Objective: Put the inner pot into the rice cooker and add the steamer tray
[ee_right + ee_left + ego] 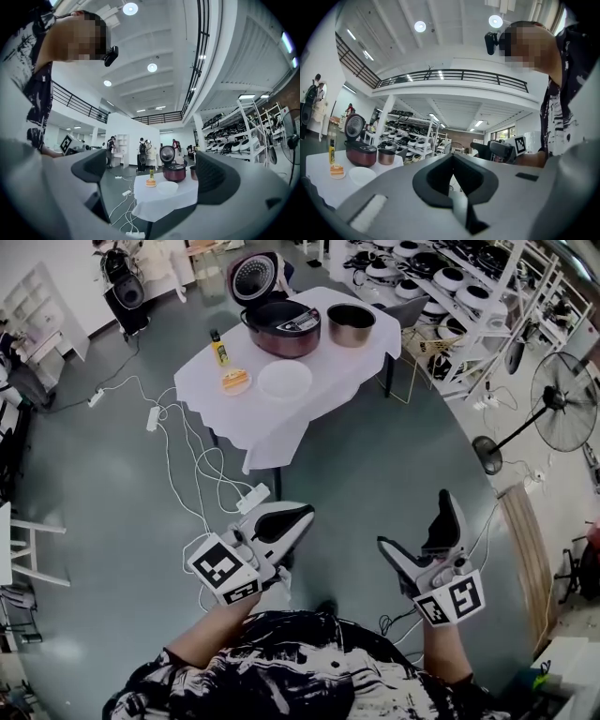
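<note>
On the far side of the grey floor in the head view, we see a white-clothed worktop (281, 432) carrying the rice cooker (282, 327), its lid raised at the back. The inner pot (352, 323) stands just beside the cooker on the side nearer the shelves (450, 277), outside it. A white round dish that we take to be the steamer tray (284, 381), though it is too small to be sure, lies in front of the cooker. A yellow bottle (220, 352) and a small plate of food (235, 381) sit near the worktop's other corner. Both grippers hang well apart from the worktop, close to the person's body: the left gripper (298, 517) clenched on nothing, the right gripper (419, 529) released with its jaws spread. A power strip (251, 498) and white cables lie on the floor between us and the worktop, and a standing fan (565, 413) is off to the right. In the left gripper view, the left gripper (452, 161) has its dark pads pressed together with nothing between them; the rice cooker (361, 153), inner pot (386, 156) and steamer tray (362, 176) show far off at the left edge. In the right gripper view, the right gripper (152, 169) stands wide open and empty, and between its jaws in the distance we see the worktop (159, 202), the rice cooker (175, 172), the steamer tray (167, 187) and the bottle (151, 174).
</note>
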Motion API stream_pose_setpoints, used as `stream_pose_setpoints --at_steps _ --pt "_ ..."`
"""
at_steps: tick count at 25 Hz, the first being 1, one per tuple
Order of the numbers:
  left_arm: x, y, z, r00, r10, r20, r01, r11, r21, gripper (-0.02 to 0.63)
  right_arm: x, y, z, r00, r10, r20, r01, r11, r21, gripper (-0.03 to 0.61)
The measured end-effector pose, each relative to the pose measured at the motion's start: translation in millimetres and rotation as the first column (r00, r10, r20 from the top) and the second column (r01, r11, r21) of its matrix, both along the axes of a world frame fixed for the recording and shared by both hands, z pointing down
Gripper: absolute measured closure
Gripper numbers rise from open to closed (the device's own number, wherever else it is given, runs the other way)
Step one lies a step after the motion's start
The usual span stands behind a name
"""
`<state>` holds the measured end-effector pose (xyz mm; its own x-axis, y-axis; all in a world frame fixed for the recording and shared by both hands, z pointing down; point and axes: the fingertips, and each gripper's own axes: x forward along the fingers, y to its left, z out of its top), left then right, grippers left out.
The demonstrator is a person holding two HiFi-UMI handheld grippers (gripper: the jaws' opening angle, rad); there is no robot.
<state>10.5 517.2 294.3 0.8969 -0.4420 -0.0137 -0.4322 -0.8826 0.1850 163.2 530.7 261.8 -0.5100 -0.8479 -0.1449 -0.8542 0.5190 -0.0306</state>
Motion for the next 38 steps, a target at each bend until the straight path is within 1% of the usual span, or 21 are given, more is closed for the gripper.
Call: stream_pose_setpoints --at_steps 5,8,12,15,19,23,27,31,34,36,38 --pt "-13 -79 0 0.996 0.080 -0.030 -0.079 0.997 0.021 0.609 -22 -69 -1 0.998 0.064 -0.021 -0.064 0.998 0.007 0.034" --pt "-26 -129 -4 0.992 0.123 -0.022 -0.121 0.992 0.044 0.609 -36 -115 -8 0.994 0.108 -0.031 -0.107 0.994 0.022 0.034" --pt "-36 -188 -11 0.988 0.155 -0.023 -0.154 0.987 0.056 0.609 -47 -165 -14 0.989 0.146 -0.028 -0.145 0.989 0.028 0.034" --pt "-35 -219 -10 0.984 0.177 -0.025 -0.176 0.983 0.043 0.609 -49 -191 -11 0.986 0.166 -0.025 -0.166 0.986 0.008 0.034" --pt "-21 -255 -4 0.979 0.201 -0.023 -0.201 0.979 0.028 0.609 -36 -227 -4 0.982 0.190 -0.024 -0.190 0.982 -0.013 0.034" --pt "2 -288 3 0.979 0.204 -0.015 -0.203 0.979 0.032 0.609 -11 -263 6 0.982 0.186 -0.023 -0.186 0.982 -0.013 0.034" --pt "36 -328 8 0.985 0.173 -0.003 -0.172 0.984 0.044 0.609 25 -307 14 0.988 0.151 -0.014 -0.151 0.988 -0.010 0.034" --pt "92 -380 -2 0.990 0.138 0.001 -0.138 0.989 0.045 0.609 73 -363 4 0.996 0.081 -0.030 -0.081 0.997 -0.017 0.034" --pt "133 -412 -9 0.994 0.106 -0.009 -0.105 0.993 0.045 0.609 108 -402 4 0.999 0.016 -0.042 -0.018 0.999 -0.040 0.034" --pt "154 -435 -16 0.997 0.081 -0.017 -0.080 0.996 0.042 0.609 128 -432 0 0.998 -0.028 -0.054 0.025 0.998 -0.051 0.034" --pt "167 -460 -22 0.998 0.055 -0.017 -0.054 0.998 0.032 0.609 145 -465 -5 0.996 -0.060 -0.069 0.056 0.997 -0.056 0.034"
